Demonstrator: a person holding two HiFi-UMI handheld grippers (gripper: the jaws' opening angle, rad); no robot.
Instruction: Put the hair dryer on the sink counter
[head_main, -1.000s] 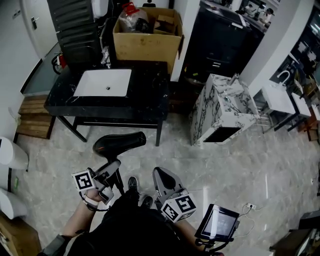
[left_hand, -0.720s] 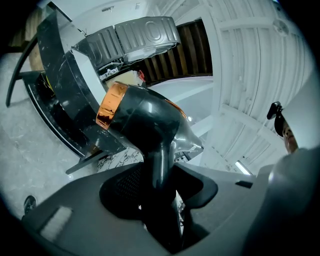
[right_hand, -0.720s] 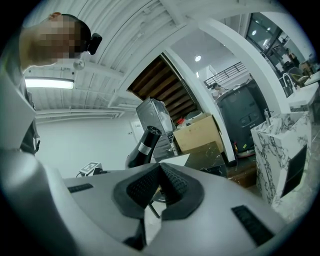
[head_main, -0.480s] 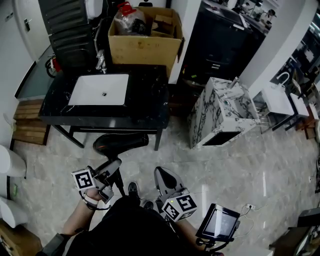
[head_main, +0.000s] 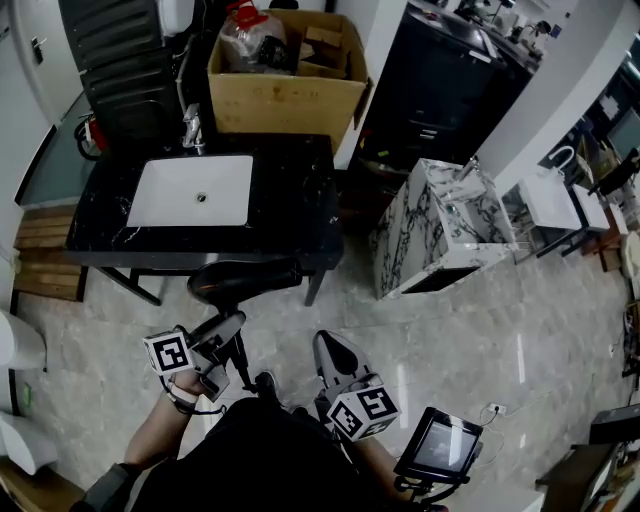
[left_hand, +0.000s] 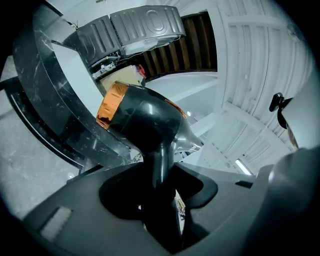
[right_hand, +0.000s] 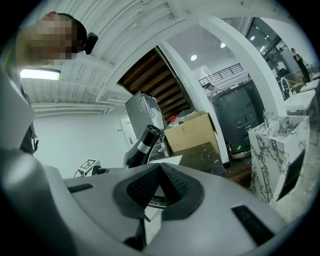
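Hair dryer (head_main: 245, 278), before the sink counter (head_main: 300, 200): rigid, likely top-heavy. Your left gripper (head_main: 226, 327) pinches its handle; right gripper (head_main: 330, 352) jaws together.

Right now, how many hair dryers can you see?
1: the black hair dryer, handle clamped in the left gripper, near the sink counter's front edge. The cardboard box could hide others.

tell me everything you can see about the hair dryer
The hair dryer is glossy black plastic with a copper-coloured ring at one end of its barrel. Its handle is clamped between the jaws of the left hand-held gripper, barrel roughly level. It is held in the air at the front edge of the black sink counter, not yet set on it.
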